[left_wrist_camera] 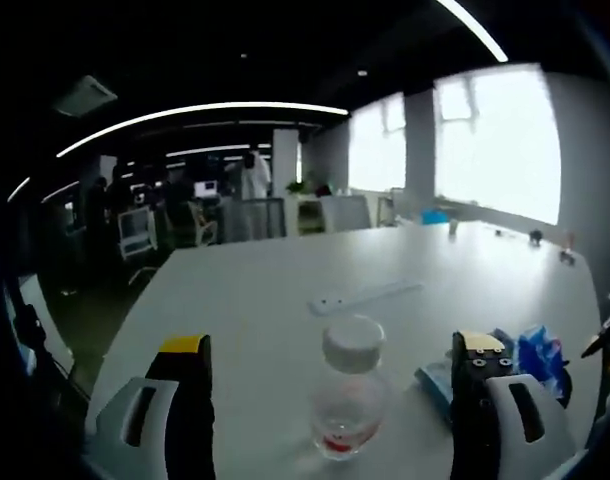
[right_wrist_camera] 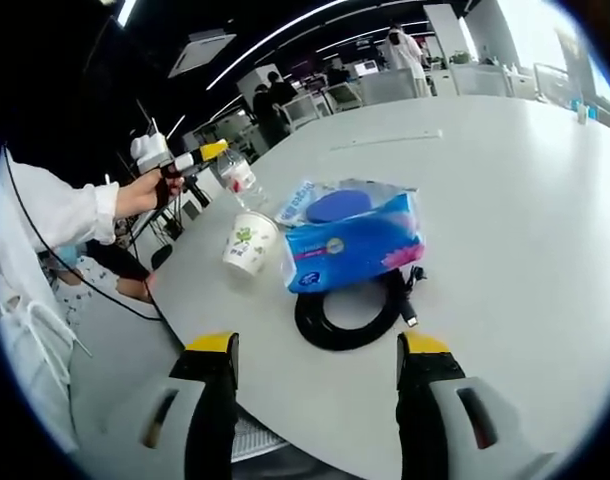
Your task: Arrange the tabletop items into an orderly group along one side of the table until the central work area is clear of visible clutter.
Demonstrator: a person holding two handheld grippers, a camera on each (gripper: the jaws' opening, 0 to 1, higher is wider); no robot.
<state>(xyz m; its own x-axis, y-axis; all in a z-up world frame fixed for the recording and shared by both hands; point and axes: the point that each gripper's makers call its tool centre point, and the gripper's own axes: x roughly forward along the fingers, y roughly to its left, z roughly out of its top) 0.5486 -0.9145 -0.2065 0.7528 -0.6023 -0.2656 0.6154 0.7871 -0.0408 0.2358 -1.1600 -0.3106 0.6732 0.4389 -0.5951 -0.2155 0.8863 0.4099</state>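
My left gripper is open, its yellow-tipped jaws standing wide on either side of a clear plastic bottle with a white cap and a little red liquid at the bottom; neither jaw touches it. In the right gripper view, a hand holds that gripper next to the same bottle. My right gripper is open over the table edge, with nothing between its jaws. Just beyond it lie a coiled black cable, a blue tissue pack, a white paper cup and a clear bag holding something blue.
A long white ruler lies on the white table beyond the bottle. The tissue pack and crinkled blue bag sit right of the bottle. Office chairs, desks and people stand beyond the far edge. A white-sleeved arm reaches in at the left.
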